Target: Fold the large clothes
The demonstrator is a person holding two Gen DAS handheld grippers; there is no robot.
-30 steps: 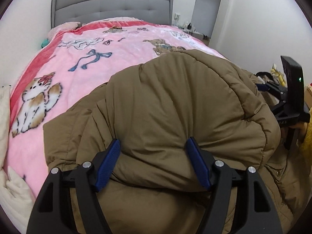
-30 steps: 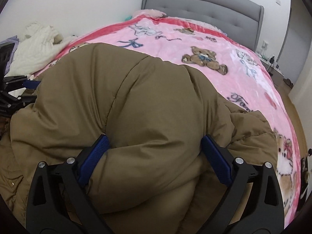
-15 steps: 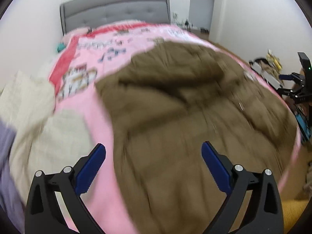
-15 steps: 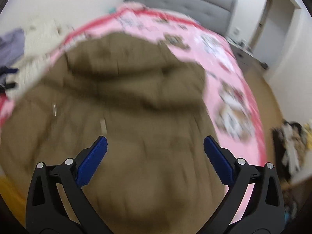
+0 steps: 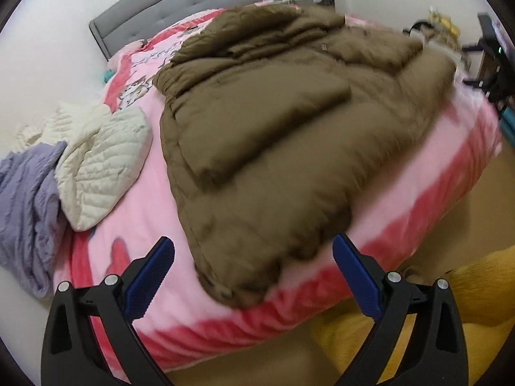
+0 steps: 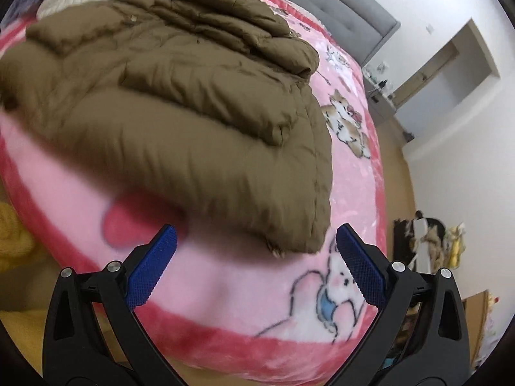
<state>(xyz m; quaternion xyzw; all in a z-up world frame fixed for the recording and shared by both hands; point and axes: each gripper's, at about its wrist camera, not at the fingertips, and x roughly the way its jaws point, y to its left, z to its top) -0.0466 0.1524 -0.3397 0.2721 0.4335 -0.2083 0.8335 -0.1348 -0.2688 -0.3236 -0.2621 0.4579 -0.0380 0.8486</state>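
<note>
I see a white-walled room [image 6: 450, 135] with a bed filling most of both views. The bed carries a pink blanket [image 5: 244, 296] with a red border and cartoon animal prints; a kitten print [image 6: 347, 122] and a white rabbit print [image 6: 334, 292] show along its right side. A grey tufted headboard [image 5: 167, 19] stands against the far wall. A doorway [image 6: 450, 61] opens in the wall to the right of the headboard. Wood floor [image 6: 399, 173] runs beside the bed.

The coat [image 5: 289, 128], brown and padded, lies spread on the blanket, its hem near the foot edge and its upper part bunched toward the headboard. One sleeve lies folded across the body. Parts of it are motion-blurred.

On the bed's left side I note a cream quilted garment [image 5: 106, 157] just beside the coat, and a lilac knit [image 5: 29, 209] touching the cream one at the edge. Yellow fabric [image 5: 450, 328] sits low by the foot of the bed. Clutter [image 6: 431, 241] lies on the floor by the right wall; I cannot tell its items apart.

Left gripper [image 5: 254, 276]: jaws spread wide, just finished opening, nothing between the blue pads, held off the foot of the bed over the coat hem. Right gripper [image 6: 256, 267]: jaws wide apart, empty, above the blanket near the coat's hem corner.
</note>
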